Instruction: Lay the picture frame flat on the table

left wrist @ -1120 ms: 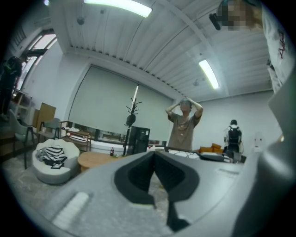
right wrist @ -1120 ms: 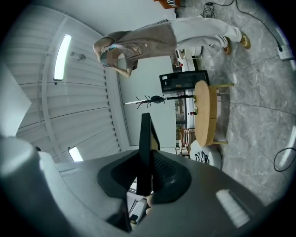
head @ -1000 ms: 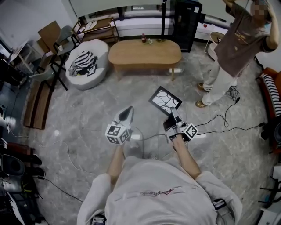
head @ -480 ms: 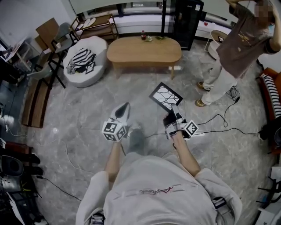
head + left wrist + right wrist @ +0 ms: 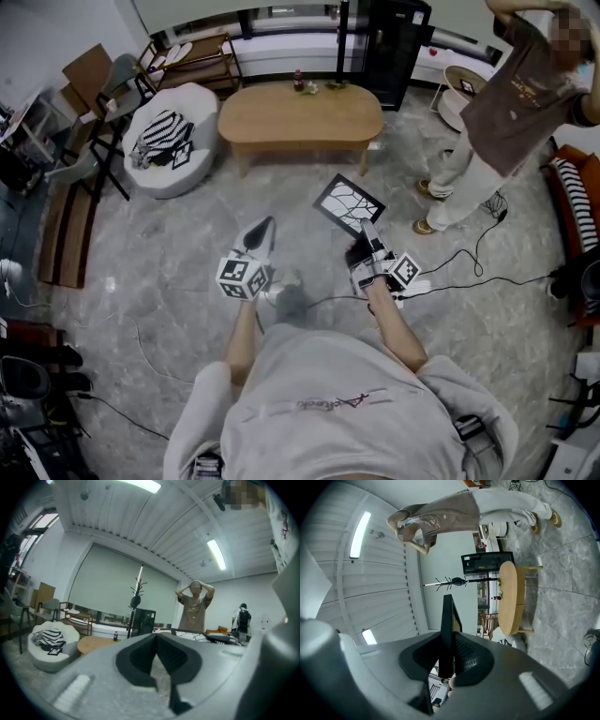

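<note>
Picture frame, clamped by one edge in the right hand-held gripper above the floor, well short of the wooden bench, needs a steady grip until it lies flat there; the left hand-held gripper is closed, empty.

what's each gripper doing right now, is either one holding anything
left gripper: closed, nothing between its jaws
right gripper: closed on the edge of the picture frame
</note>
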The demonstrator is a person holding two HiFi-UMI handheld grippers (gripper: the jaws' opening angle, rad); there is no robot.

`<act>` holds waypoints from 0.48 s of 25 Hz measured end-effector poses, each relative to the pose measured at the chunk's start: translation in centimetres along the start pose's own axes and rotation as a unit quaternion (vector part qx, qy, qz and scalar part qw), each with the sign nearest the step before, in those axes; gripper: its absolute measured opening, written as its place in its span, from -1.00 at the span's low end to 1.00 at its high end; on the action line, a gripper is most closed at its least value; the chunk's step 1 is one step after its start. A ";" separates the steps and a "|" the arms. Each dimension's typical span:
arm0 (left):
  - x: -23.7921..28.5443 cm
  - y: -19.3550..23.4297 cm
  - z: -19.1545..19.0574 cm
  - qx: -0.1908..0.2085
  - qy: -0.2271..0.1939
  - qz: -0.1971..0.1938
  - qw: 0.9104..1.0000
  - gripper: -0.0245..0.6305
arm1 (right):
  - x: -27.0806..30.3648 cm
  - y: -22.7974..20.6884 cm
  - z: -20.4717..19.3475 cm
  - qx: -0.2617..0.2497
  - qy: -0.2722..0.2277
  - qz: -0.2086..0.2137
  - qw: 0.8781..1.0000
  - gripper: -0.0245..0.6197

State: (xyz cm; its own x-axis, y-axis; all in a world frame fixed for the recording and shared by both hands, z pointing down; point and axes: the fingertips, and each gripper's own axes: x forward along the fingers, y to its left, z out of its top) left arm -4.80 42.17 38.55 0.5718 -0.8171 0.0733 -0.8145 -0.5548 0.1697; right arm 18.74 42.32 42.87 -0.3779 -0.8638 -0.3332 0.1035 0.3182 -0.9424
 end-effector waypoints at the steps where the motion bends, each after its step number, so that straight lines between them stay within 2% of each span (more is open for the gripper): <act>1: 0.8 1.0 0.0 -0.002 0.000 -0.001 1.000 -0.93 | 1.1 -0.4 0.2 -0.001 -0.001 -0.001 1.000 -0.71; 12: 7.1 10.8 4.3 -0.005 0.001 -0.008 1.000 -0.93 | 12.1 -2.4 0.5 -0.002 -0.010 -0.018 1.000 -0.71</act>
State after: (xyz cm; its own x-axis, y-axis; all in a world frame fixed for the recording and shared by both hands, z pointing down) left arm -9.93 29.72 36.64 0.5848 -0.8079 0.0731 -0.8044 -0.5658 0.1812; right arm 14.34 30.89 41.09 -0.3631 -0.8825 -0.2990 0.0861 0.2877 -0.9538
